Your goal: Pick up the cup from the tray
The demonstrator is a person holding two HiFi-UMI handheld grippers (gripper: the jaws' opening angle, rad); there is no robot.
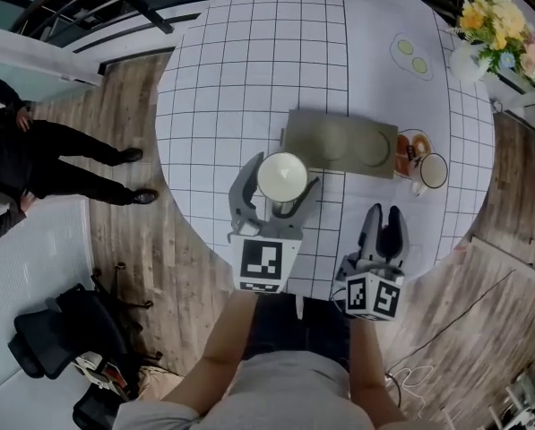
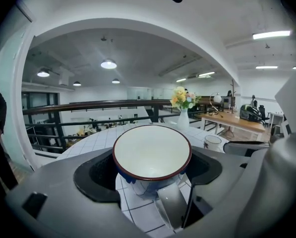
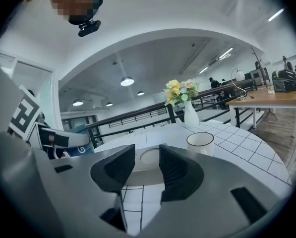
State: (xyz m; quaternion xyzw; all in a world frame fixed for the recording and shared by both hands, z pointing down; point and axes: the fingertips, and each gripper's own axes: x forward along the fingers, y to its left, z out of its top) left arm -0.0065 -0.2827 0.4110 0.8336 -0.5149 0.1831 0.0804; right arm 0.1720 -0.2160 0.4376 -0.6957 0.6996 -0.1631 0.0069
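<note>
The left gripper (image 1: 283,183) held the cup (image 2: 151,152) clamped between its wide-set jaws, with the tray (image 1: 328,131) just ahead. The right gripper (image 1: 383,211) hung empty beside it, jaws narrowly parted. The pickup looked nearly complete, needing only a level lift clear.

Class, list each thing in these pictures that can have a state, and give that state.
cup: upright, empty, held off the tray
left gripper: shut on the cup
right gripper: open, empty
tray: empty, flat on table
second mug: upright, beside tray
vase: upright, holding flowers
</note>
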